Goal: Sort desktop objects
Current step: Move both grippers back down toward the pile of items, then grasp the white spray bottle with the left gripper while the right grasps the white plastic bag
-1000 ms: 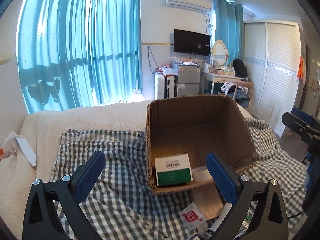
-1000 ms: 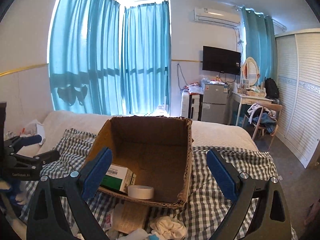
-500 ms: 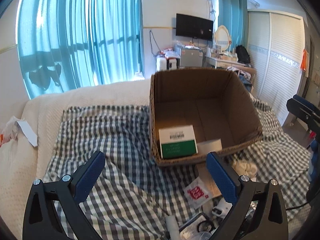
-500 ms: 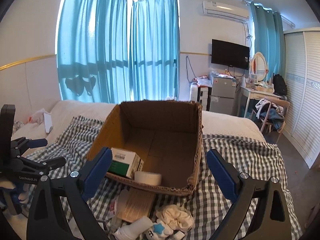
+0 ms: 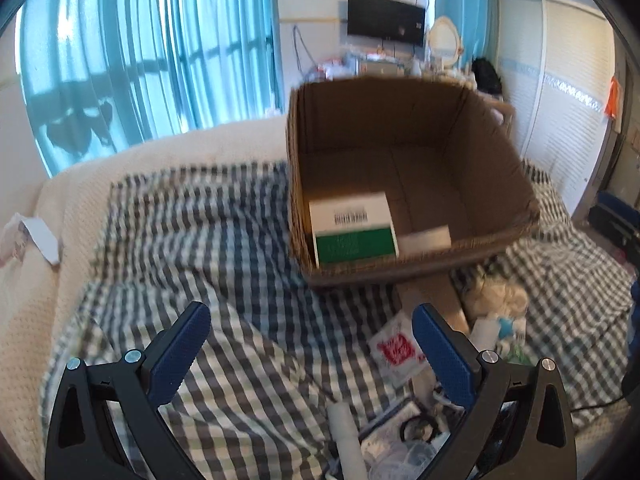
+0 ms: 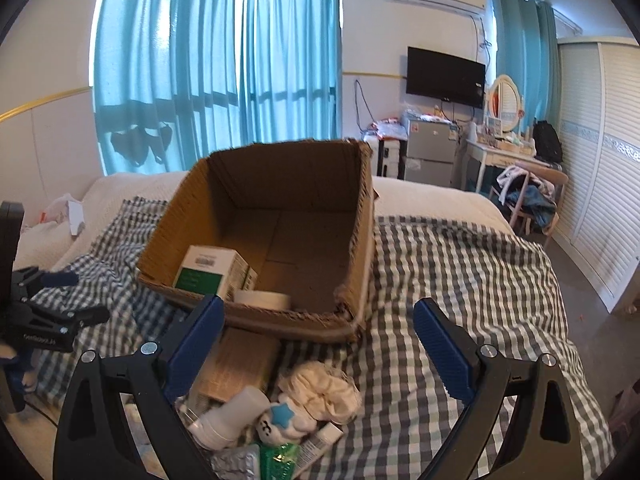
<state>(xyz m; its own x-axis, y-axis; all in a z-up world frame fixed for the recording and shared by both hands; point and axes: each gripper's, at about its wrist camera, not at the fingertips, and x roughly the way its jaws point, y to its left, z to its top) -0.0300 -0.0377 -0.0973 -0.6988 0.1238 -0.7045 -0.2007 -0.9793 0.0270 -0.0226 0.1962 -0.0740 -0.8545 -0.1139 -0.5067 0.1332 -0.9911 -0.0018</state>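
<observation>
A bed, covered by a checked cloth (image 5: 224, 240), fills the scene. At far left, the left gripper (image 5: 308, 344) hangs above bare cloth, jaws wide apart and holding nothing. Just right of it, near the bottom edge, lies a pile of loose items: a red-printed sachet (image 5: 398, 350), a white tube (image 5: 346, 436) and dark clutter too blurred to name. Beyond the pile sits an open cardboard box (image 6: 360, 216). Inside, against its near wall, are a green-and-white carton (image 6: 208, 270) and a tape roll (image 6: 262, 300). Right of centre, the right gripper (image 6: 316, 344) hovers over the same pile, jaws wide apart and empty. Below it are a white bottle (image 6: 236, 410), a crumpled white cloth (image 6: 320, 390) and a small toy with a blue star (image 6: 282, 418).

The step in hand appears to be choosing the next item. The bottle looks easiest: straddle its middle, close firmly, lift clear, then drop it in the box's empty far half.
</observation>
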